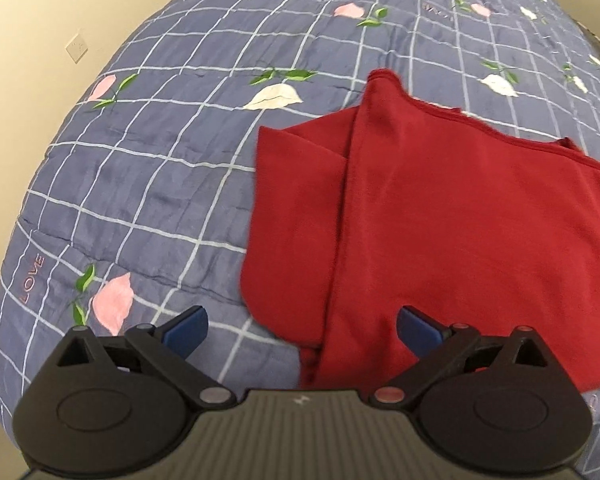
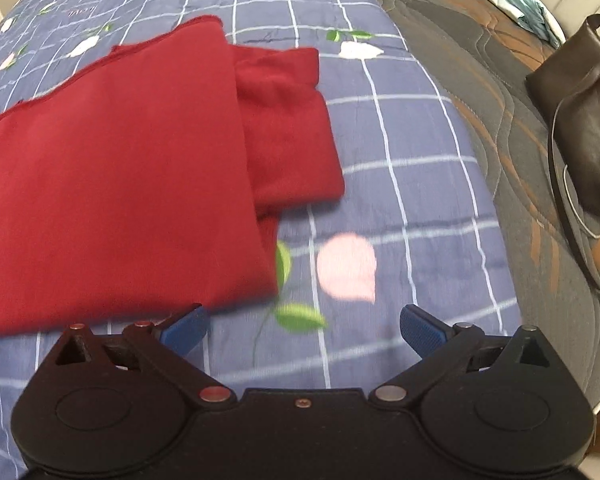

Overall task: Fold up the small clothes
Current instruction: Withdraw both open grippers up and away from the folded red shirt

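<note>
A red garment (image 1: 452, 216) lies partly folded on the blue checked quilt (image 1: 148, 168), with a folded-in flap along its left side. My left gripper (image 1: 302, 330) is open and empty, hovering over the garment's near left corner. In the right wrist view the same red garment (image 2: 120, 176) lies at the left, with a folded sleeve part sticking out at its right edge. My right gripper (image 2: 304, 330) is open and empty, over the quilt (image 2: 400, 152) just right of the garment's near corner.
A dark leather bag (image 2: 580, 120) with long straps lies on a brown-grey quilted cover (image 2: 500, 80) at the right. A beige wall with a socket plate (image 1: 76, 46) is at the left of the bed.
</note>
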`<state>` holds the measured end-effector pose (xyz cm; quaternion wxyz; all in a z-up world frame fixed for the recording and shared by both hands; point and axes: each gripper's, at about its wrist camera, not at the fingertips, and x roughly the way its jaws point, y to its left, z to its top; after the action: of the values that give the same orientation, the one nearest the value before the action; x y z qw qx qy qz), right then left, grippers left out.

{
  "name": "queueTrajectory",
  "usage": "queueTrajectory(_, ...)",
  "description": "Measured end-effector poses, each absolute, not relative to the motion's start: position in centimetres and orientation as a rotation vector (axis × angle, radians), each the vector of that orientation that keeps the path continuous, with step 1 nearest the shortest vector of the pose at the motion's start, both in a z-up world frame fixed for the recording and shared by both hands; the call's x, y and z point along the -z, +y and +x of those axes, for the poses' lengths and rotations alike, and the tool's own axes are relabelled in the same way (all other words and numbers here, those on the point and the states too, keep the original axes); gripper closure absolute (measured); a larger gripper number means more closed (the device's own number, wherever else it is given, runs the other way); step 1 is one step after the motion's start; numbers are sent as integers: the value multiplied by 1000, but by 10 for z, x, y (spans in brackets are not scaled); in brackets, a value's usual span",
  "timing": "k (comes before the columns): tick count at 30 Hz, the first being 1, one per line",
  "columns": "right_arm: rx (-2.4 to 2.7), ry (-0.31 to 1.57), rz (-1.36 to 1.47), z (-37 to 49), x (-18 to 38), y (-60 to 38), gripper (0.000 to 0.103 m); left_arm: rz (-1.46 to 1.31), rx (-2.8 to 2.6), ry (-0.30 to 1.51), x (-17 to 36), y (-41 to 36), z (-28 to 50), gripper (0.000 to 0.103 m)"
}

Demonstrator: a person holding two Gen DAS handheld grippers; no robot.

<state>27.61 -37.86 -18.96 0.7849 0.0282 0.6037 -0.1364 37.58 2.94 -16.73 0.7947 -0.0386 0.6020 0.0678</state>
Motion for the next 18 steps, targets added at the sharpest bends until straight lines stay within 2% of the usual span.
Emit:
queueTrajectory(10, 246, 1338, 122, 211, 184, -379, 1, -90, -112, 1216, 125, 9, 328, 1)
queueTrajectory(18, 175, 1293, 132, 178, 166, -383, 1, -83, -97, 1155, 92, -10, 272, 1)
